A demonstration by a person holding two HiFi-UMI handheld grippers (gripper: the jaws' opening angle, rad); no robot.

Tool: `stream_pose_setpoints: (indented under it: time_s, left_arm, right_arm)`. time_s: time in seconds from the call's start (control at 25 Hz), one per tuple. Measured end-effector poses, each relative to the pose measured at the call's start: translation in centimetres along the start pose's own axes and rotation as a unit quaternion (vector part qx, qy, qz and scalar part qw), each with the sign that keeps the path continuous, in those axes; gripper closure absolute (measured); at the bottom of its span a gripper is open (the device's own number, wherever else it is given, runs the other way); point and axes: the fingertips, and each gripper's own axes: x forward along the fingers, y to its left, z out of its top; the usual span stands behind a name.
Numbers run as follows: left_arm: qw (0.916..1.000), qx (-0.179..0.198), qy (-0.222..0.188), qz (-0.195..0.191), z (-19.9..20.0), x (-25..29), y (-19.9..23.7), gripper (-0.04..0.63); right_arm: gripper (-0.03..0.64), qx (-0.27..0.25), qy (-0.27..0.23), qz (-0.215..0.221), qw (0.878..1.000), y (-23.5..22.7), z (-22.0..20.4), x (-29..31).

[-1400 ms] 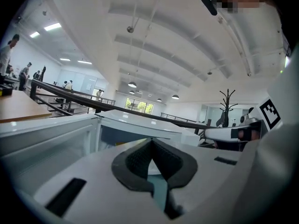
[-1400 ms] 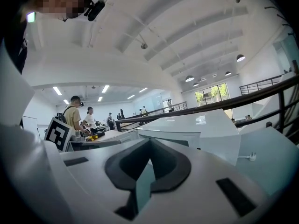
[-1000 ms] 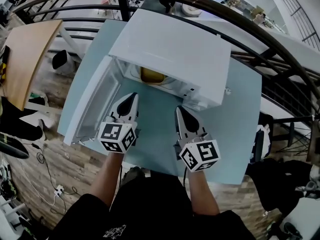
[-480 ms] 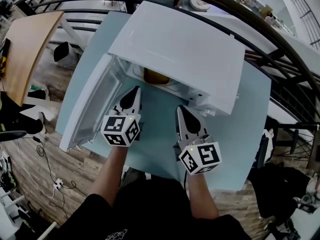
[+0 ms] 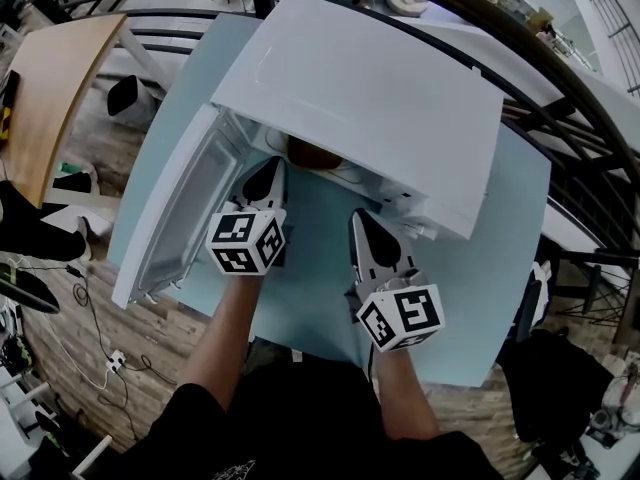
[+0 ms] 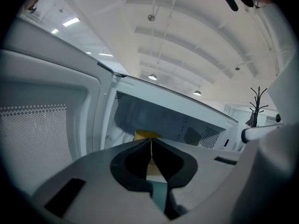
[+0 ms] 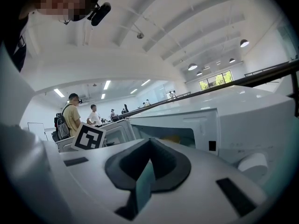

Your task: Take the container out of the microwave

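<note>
Right gripper (image 5: pixel 362 220), jaws pressed together and empty, hovers over the desk (image 5: pixel 480 268) at 5 o'clock. Left gripper (image 5: pixel 271 168), likewise closed on nothing, reaches the open microwave (image 5: pixel 370 88). The yellow container (image 5: pixel 312 154) sits inside, at its 2 o'clock.

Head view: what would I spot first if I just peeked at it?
First you'd see the big white microwave in the middle of the pale blue table, with its door swung open to the left. Just inside sits a yellow container. The left gripper points into the opening with its jaws together, and the right gripper waits beside it, also shut.
</note>
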Motion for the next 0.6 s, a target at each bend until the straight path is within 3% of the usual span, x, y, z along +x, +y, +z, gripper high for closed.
stream_pose_setpoints:
  time_s: [0.44,0.6]
  left_arm:
    - [0.9999,-0.006,0.009,0.011,-0.8,2.6,0.7,0.584]
    - [0.9998,-0.006,0.015,0.013,-1.1,3.6,0.9,0.547]
  right_arm:
    - [0.611,-0.001,0.007,0.017,1.0,-0.7,-0.4,1.5]
    - [0.611,0.001,0.011,0.025,1.0,-0.8,-0.7,1.8]
